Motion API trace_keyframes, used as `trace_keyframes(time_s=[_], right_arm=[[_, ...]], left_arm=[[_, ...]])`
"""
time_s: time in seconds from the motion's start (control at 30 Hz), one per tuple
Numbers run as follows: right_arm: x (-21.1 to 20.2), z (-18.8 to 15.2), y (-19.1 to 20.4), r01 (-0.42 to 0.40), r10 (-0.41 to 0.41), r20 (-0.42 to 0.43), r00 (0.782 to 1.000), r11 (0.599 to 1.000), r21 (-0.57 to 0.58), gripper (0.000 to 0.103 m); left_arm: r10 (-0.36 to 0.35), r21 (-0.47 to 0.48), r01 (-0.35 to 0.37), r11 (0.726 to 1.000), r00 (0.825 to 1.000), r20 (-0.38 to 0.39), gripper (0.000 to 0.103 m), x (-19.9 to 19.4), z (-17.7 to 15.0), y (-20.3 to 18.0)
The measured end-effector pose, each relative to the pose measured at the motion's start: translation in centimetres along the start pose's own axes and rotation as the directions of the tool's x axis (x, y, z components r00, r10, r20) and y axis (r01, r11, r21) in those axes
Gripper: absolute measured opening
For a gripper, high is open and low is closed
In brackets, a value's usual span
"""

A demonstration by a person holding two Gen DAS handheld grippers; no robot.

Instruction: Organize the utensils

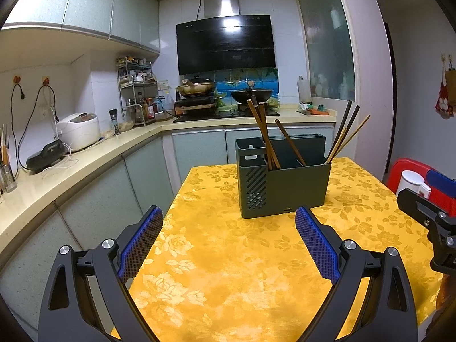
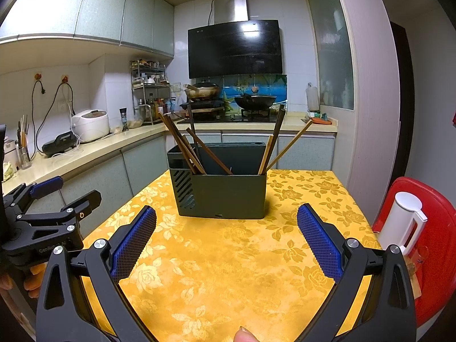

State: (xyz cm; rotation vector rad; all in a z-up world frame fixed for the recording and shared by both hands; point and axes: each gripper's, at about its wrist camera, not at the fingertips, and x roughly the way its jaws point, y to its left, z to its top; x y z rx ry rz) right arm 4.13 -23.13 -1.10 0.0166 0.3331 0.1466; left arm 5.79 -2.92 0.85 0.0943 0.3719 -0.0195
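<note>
Your utensil holder (image 1: 282, 182) is a dark grey-green rectangular caddy standing upright near the far end of the table (image 1: 228, 256), which is covered in a yellow cloth with a gold rose pattern. Going from its left side to its right: the left end wall is slotted with diagonal vents, the left compartment holds a bunch of dark brown chopsticks (image 1: 263, 136) leaning left and back, and one brown stick crosses the middle at a slant. At the right end, a mixed set of black and light bamboo chopsticks (image 1: 346, 134) fans out to the right. Your left gripper (image 1: 229, 229) hovers over the near part of the cloth with its blue-padded fingers spread wide and nothing between them. Your right gripper (image 2: 226, 229) is the same, wide apart and empty, pointed at the holder's front face. The left wrist view looks at the holder more from its left corner, so you see into the rear slots, and it catches the right gripper's black frame at the far right edge. Only the right wrist view shows the holder's plain front squarely, a fingertip (image 2: 245, 336) at the bottom edge, the left gripper from the side, and the white bottle (image 2: 401, 222) against the red stool (image 2: 433, 242) in full.
</note>
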Motion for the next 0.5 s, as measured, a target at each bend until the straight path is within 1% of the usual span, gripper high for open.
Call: trace_keyframes(time_s=[0.2, 0.33, 0.5], right_arm=[[0.4, -0.22, -0.14, 0.0, 0.0, -0.014, 1.0, 1.0, 0.004, 0.096], [0.34, -0.18, -0.13, -0.001, 0.001, -0.015, 1.0, 1.0, 0.005, 0.096], [0.38, -0.16, -0.06, -0.002, 0.002, -0.019, 1.0, 1.0, 0.005, 0.096]], left_arm=[[-0.012, 0.0, 0.012, 1.0, 1.0, -0.012, 0.091, 0.12, -0.12, -0.23], [0.007, -0.003, -0.007, 1.0, 1.0, -0.024, 0.091, 0.35, -0.04, -0.22], [0.007, -0.002, -0.007, 1.0, 1.0, -0.024, 0.091, 0.2, -0.07, -0.27]])
